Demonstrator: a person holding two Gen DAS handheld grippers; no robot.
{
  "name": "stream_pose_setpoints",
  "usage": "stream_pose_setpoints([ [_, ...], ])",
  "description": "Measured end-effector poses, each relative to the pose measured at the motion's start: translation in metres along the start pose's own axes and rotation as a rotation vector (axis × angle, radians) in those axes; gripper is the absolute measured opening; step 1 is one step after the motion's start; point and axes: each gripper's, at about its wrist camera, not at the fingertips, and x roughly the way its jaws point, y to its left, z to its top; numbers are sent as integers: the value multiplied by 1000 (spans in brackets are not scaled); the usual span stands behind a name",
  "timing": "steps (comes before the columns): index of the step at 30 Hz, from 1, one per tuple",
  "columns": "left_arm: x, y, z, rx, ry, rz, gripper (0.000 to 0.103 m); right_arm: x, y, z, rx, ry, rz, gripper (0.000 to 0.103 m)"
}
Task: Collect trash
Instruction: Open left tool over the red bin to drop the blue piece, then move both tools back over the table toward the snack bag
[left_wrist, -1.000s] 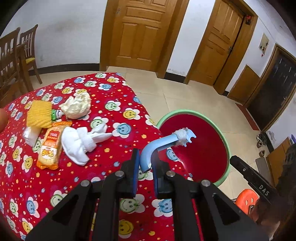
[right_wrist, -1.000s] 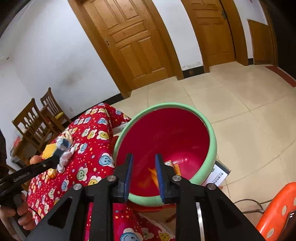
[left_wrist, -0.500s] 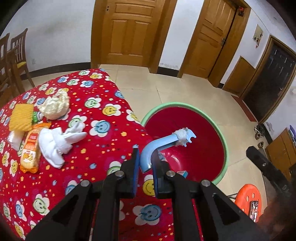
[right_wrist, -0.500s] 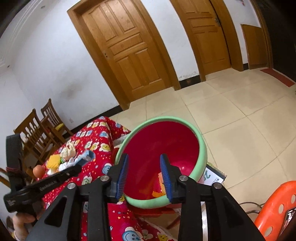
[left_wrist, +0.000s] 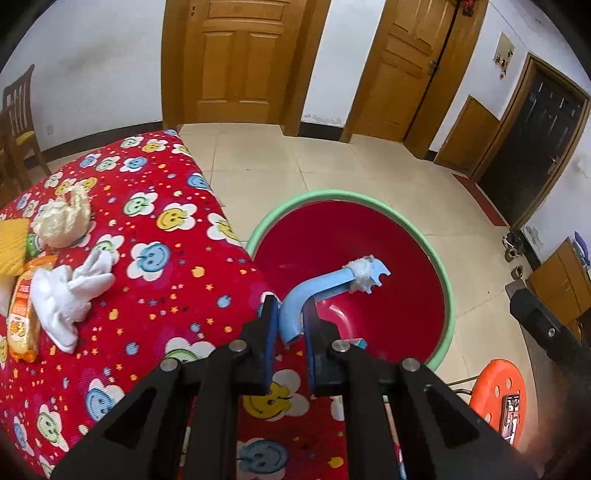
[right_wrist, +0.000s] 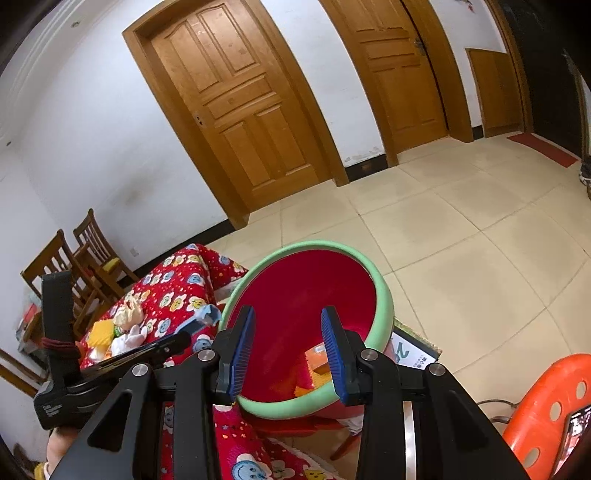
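Observation:
My left gripper (left_wrist: 290, 317) is shut on a bent blue plastic piece (left_wrist: 317, 291) with a white tissue wad on its far end, held over the red basin with a green rim (left_wrist: 439, 266). The basin stands beside the table covered in a red smiley-face cloth (left_wrist: 155, 295). My right gripper (right_wrist: 288, 347) is open and empty above the same basin (right_wrist: 382, 291), which holds orange wrappers (right_wrist: 317, 363). On the table lie white crumpled tissue (left_wrist: 70, 295), an orange snack packet (left_wrist: 22, 314), a cream crumpled wad (left_wrist: 62, 218) and a yellow item (left_wrist: 13, 243).
An orange plastic stool (left_wrist: 498, 398) with a phone on it stands right of the basin; it also shows in the right wrist view (right_wrist: 546, 410). Wooden chairs (right_wrist: 74, 266) stand beyond the table. Tiled floor and wooden doors lie behind. My left gripper's body (right_wrist: 92, 369) shows at left.
My left gripper has carried the blue piece further right, over the basin. My right gripper has opened wider and pulled back and up from the basin.

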Motion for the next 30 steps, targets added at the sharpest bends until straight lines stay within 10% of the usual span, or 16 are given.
stream_pose_setpoints([
  [7, -3, -9, -3, 39, -13, -9, 38, 1, -2, -1, 12, 5, -3, 38],
  [30, -70, 41, -13, -56, -106, 112, 64, -3, 26, -10, -44, 31, 54, 46],
])
